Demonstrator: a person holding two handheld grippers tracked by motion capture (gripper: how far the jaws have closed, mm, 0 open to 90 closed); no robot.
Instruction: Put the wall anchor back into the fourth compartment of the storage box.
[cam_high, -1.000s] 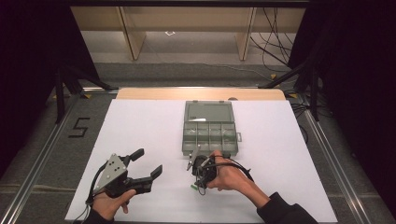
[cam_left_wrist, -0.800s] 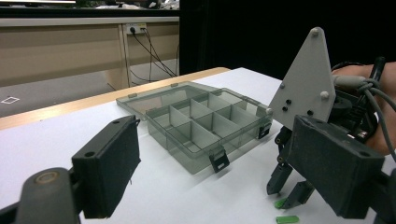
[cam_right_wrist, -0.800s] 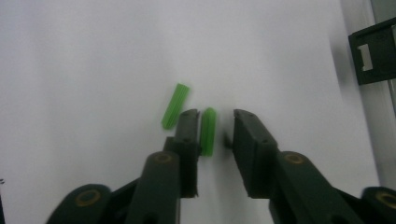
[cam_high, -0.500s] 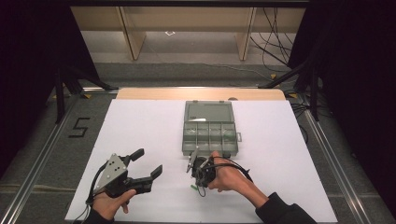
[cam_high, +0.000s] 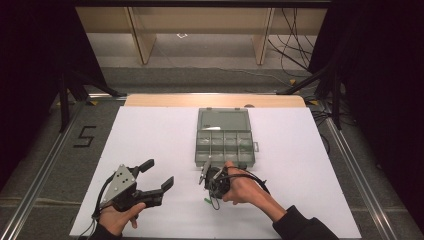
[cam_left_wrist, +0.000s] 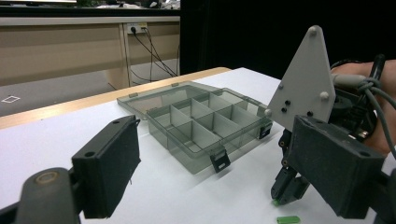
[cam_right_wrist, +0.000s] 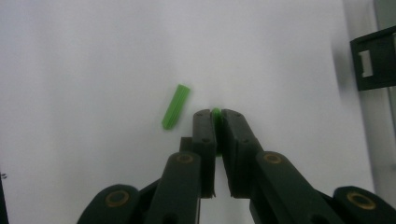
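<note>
Right gripper (cam_right_wrist: 215, 114) | I'm clamping its just-closed jaws on one green plug (cam_right_wrist: 215, 112); second plug (cam_right_wrist: 175, 107) lying just left | box (cam_high: 224, 137) next; left gripper (cam_high: 155, 175) gaping.

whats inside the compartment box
The open compartment box shows bare dividers and empty-looking cells in the left gripper view; the cells' near corners are hidden behind their walls.

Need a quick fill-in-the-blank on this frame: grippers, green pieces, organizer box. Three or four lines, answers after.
1. The right hand-held gripper is shut on a small ____ piece.
2. A second green piece lies loose on the ____ table sheet.
3. The compartment box has its lid ____.
4. The left hand-held gripper has its jaws ____.

Missing words: green; white; open; open
</note>
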